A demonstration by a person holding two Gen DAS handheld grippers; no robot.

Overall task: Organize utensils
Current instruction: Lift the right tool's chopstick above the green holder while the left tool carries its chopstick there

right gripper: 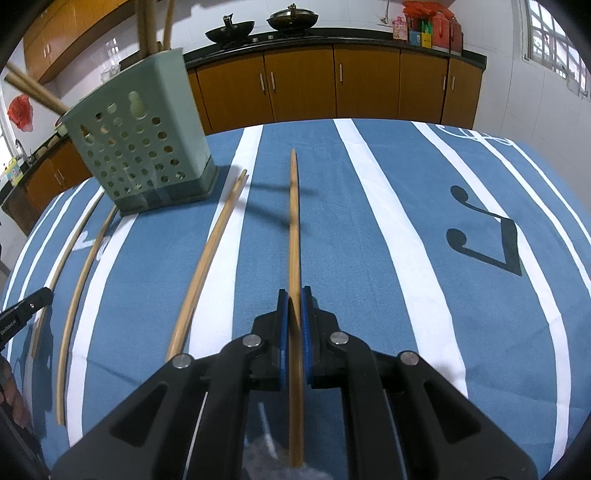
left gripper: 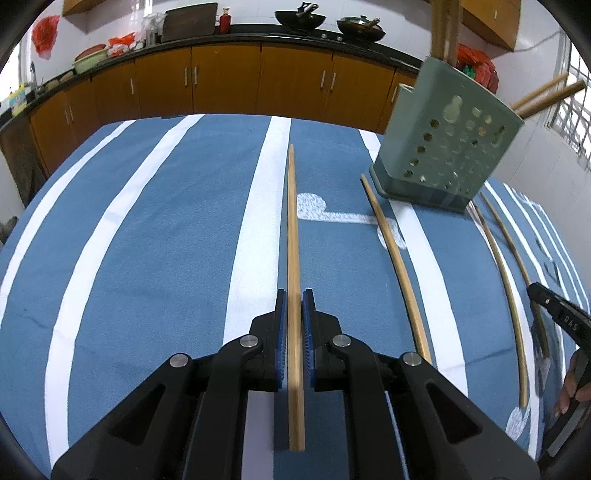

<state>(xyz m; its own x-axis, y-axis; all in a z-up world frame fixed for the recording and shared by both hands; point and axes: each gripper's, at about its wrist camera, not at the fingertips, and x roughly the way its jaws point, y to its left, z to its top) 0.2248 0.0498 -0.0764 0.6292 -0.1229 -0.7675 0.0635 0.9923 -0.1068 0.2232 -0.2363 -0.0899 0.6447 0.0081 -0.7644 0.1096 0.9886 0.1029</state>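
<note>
Item: thin bamboo chopstick (left gripper: 293, 258), light, stiff, slick. My left claw (left gripper: 294, 332) straddles one unclamped; right claw (right gripper: 294, 332) clamps another (right gripper: 294, 229). Grip near thick end. Green perforated plastic holder (left gripper: 443, 147) stands far right on the tabletop.

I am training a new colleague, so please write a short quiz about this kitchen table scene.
1. True or false: the green perforated plastic holder is empty.
2. What does the right hand-held gripper grip? A: metal spoon. B: light wooden chopstick. C: knife.
3. In the right wrist view, the holder stands to the ____ of the gripped chopstick.

Key: 1 false, round wooden sticks stand in it. 2 B. 3 left.
</note>
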